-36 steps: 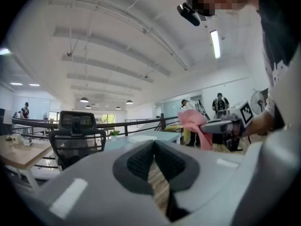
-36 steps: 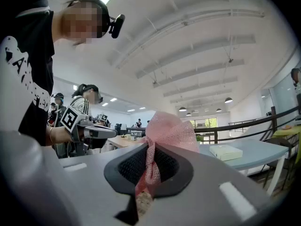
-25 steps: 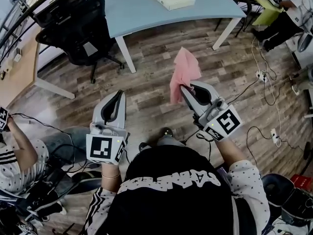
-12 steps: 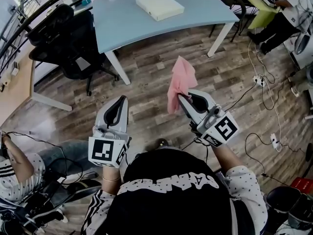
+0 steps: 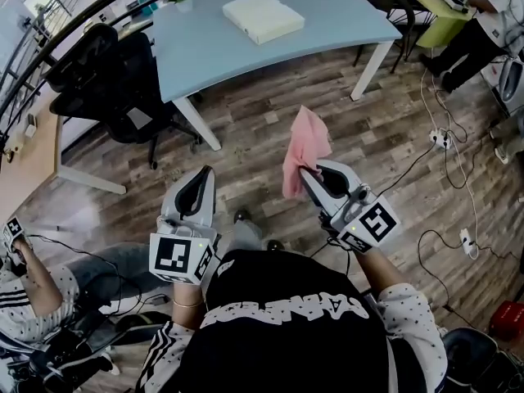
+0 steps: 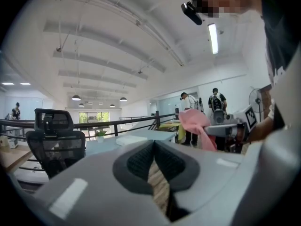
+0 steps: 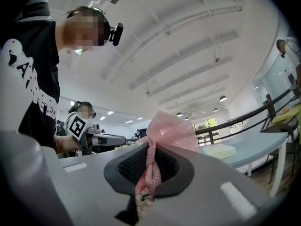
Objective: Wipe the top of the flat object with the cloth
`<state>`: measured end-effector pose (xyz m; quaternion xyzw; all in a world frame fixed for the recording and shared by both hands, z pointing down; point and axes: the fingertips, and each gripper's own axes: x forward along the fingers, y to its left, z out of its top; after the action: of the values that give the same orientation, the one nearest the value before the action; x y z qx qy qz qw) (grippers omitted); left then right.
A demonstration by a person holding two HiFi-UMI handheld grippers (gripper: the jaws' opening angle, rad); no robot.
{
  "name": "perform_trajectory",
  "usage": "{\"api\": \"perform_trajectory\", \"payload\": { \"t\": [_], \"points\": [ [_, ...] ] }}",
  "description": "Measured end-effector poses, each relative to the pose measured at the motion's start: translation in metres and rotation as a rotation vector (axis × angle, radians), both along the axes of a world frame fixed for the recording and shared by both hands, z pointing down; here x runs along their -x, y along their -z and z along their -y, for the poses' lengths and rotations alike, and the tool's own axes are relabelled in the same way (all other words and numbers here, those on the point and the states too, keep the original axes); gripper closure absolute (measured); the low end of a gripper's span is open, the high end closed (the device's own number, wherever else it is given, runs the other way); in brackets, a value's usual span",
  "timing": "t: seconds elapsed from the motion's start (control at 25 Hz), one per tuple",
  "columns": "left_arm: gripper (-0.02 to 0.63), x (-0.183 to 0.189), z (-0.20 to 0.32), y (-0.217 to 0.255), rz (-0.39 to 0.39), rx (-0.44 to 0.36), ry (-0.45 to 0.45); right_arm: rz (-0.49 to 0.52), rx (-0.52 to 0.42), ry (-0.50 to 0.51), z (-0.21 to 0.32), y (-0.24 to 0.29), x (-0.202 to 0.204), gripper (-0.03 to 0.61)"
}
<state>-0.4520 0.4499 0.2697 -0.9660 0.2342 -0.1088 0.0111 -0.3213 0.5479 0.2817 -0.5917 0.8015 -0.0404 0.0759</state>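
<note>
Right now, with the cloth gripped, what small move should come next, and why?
Probably carry the right gripper forward toward the blue table. Its jaws are shut on the pink cloth, but the flat cream object lies well ahead on the tabletop, with wooden floor in between. The left gripper is shut on nothing, so it need only come along.

Two grippers, the left gripper (image 5: pixel 200 178) and the right gripper (image 5: pixel 305 176); one pink cloth (image 5: pixel 307 142); one flat cream block (image 5: pixel 263 17); one blue table (image 5: pixel 336 19).

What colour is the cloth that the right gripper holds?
Pink. The soft pink cloth shows best in the head view.
</note>
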Motion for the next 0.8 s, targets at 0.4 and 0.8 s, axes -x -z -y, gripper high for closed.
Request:
{"api": "perform_trajectory", "payload": {
  "t": [0.4,0.8],
  "points": [
    [0.614,-0.071,0.044,-0.012,-0.009,0.015,-0.115,0.013,0.038,-0.117,0.019,-0.014,-0.054,0.558],
    [0.614,-0.158,0.114,-0.017,-0.054,0.021,-0.254,-0.019,0.069,-0.231,0.07,-0.021,-0.115,0.558]
  ]
}}
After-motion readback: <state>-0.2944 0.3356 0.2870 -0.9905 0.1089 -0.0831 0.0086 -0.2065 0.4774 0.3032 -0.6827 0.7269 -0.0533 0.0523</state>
